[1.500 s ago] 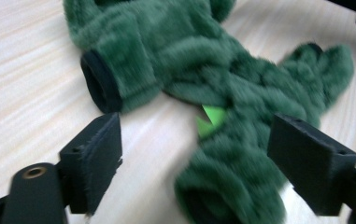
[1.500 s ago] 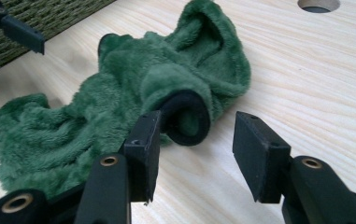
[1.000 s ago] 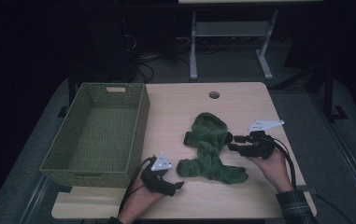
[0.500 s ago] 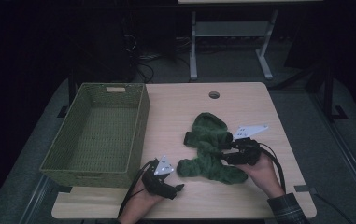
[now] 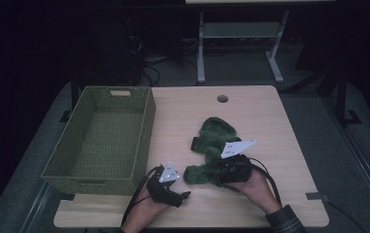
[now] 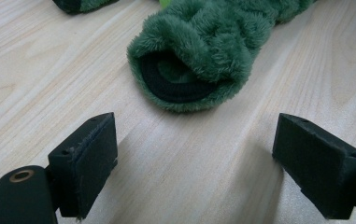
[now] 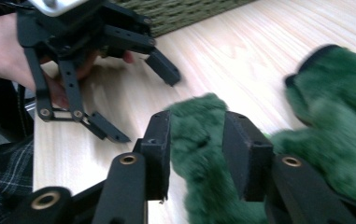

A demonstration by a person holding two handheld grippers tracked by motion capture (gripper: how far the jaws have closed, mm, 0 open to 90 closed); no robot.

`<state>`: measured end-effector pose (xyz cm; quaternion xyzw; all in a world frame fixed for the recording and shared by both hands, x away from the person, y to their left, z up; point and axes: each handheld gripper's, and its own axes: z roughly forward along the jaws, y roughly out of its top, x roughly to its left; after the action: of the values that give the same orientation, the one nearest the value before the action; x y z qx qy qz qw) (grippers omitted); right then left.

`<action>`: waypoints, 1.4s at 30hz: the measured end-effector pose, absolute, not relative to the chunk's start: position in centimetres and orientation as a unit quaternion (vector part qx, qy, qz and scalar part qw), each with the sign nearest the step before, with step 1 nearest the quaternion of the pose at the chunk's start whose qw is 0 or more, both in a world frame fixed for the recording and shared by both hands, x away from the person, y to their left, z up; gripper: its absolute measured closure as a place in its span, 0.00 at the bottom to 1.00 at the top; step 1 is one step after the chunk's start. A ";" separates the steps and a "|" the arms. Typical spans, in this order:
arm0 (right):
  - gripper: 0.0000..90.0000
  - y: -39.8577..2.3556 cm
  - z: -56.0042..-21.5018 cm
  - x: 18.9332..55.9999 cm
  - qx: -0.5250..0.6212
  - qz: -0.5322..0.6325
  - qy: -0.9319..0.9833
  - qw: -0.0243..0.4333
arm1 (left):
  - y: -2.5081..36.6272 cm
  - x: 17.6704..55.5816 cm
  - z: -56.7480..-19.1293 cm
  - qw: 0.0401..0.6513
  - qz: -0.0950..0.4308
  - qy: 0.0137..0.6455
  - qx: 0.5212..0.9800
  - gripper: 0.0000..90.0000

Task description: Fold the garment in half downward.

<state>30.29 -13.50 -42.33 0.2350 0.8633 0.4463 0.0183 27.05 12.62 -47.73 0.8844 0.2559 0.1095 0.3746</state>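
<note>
The green plush toy (image 5: 210, 154) lies on the worktop (image 5: 289, 131), right of the woven basket (image 5: 102, 137). My right gripper (image 7: 196, 154) has just been closing and now clamps a fuzzy fold of it. My left gripper (image 6: 208, 154) rests near its sole end, jaws wide apart, holding nothing.

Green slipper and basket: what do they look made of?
Slipper: soft plush, likely synthetic fleece, judging by its fuzzy matte pile; the lining at its opening looks like dark, smoother fabric. Basket: woven, by its ribbed texture, olive-green matte; wicker, paper rope or plastic strand, I can't tell.
</note>
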 end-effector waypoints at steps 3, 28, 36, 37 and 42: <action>0.72 -12.4 -42.4 30.0 0.223 0.446 0.867 0.013 | 12.6 27.0 -47.7 0.375 0.109 0.255 0.885 0.15; 0.91 -6.9 -46.3 29.9 0.189 0.360 0.912 0.047 | 12.7 27.0 -47.7 0.375 0.106 0.253 0.885 0.15; 0.94 -7.9 -44.8 29.5 0.194 0.399 0.896 0.029 | 12.7 27.1 -47.7 0.376 0.107 0.253 0.885 0.15; 0.94 -8.2 -44.5 29.6 0.193 0.412 0.890 0.028 | 12.7 27.1 -47.8 0.376 0.106 0.254 0.885 0.15; 0.93 -10.4 -43.0 29.4 0.208 0.454 0.866 0.017 | 12.7 27.0 -47.8 0.376 0.106 0.254 0.885 0.15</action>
<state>29.40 -10.43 -43.00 0.2080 0.8661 0.4543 0.0173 27.05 12.71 -47.76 0.8845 0.2543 0.1060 0.3764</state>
